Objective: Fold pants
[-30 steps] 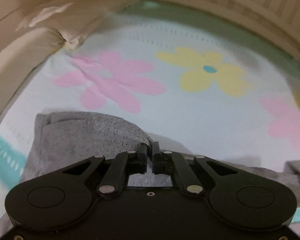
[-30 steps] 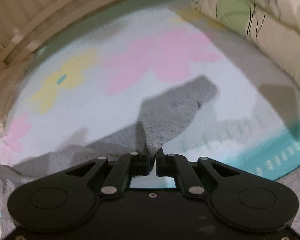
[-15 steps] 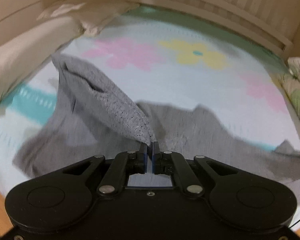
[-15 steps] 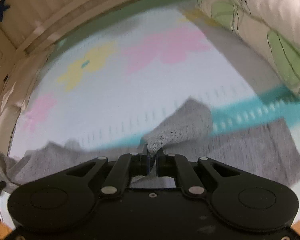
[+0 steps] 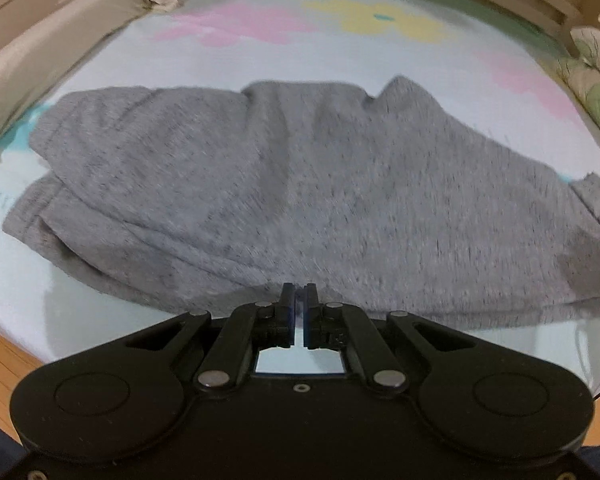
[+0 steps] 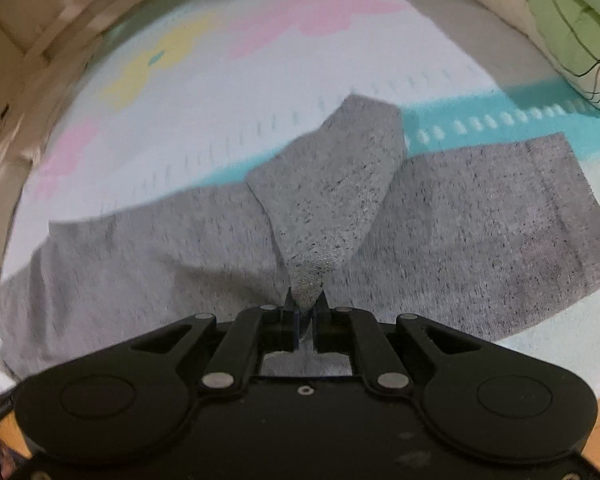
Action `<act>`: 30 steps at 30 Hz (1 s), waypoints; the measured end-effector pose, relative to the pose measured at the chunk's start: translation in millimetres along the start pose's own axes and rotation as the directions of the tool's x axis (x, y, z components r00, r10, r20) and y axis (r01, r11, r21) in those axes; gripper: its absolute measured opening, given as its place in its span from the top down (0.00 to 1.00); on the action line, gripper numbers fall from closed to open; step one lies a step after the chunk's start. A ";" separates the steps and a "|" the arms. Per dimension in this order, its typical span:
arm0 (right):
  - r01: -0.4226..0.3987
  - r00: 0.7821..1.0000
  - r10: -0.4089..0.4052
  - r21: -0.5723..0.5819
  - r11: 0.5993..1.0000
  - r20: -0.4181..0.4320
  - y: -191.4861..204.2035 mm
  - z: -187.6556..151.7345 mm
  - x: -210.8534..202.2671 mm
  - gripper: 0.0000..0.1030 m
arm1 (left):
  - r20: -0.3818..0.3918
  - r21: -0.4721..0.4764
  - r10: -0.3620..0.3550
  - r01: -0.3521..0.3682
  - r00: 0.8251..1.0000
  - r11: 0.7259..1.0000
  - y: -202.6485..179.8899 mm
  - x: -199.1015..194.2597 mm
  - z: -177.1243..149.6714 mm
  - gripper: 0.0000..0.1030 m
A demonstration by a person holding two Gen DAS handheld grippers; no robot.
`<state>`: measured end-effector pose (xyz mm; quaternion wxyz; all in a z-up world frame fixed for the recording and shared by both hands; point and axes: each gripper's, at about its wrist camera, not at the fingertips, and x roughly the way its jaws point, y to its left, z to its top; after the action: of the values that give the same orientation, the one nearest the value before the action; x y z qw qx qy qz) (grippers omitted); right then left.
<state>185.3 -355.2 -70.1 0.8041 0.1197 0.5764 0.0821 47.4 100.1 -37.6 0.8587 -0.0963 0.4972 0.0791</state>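
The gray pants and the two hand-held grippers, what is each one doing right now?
gray pants: folded over on the bed, one corner lifted.
left hand-held gripper: shut at the near edge of the pants; a pinch on the cloth cannot be made out.
right hand-held gripper: jaws opening, the lifted corner of the pants between them.
bed sheet: spread flat under the pants.

Heathered grey knit pants [image 5: 300, 184], matt and soft, on a smooth printed cotton sheet [image 5: 340, 64].

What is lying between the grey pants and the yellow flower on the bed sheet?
Only bare sheet separates the pants from the yellow flower, per the left wrist view.
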 end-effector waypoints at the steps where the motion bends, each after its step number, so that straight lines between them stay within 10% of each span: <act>1: 0.009 1.000 -0.010 -0.009 1.000 -0.015 -1.1 -0.2 1.4 0.89 | -0.021 0.019 -0.009 0.009 1.000 1.000 -2.6 1.4 -4.6 0.95; 9: 0.060 0.994 -0.064 -0.049 0.997 -0.093 -10.4 3.5 -9.3 0.84 | -0.077 0.060 -0.106 0.110 0.991 0.992 -17.7 -5.3 4.7 0.95; 18: 0.150 0.987 -0.129 -0.266 0.952 0.097 45.1 28.6 -26.0 0.78 | 0.003 0.176 -0.136 0.133 0.991 0.975 -64.0 -4.8 33.2 0.90; 27: 0.230 0.970 -0.153 -0.506 0.832 0.189 95.0 19.0 19.7 0.75 | -0.062 0.490 -0.238 0.237 0.969 0.839 -96.5 15.9 -22.3 0.81; 30: 0.226 0.970 -0.142 -0.517 0.826 0.197 99.5 15.4 27.5 0.75 | -0.022 0.510 -0.242 0.219 0.970 0.832 -93.2 16.8 -31.0 0.78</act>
<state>209.4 -254.1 -61.8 0.8506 -0.1597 0.4772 0.1522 51.3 2.9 -59.2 0.8673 0.0763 0.4662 -0.1570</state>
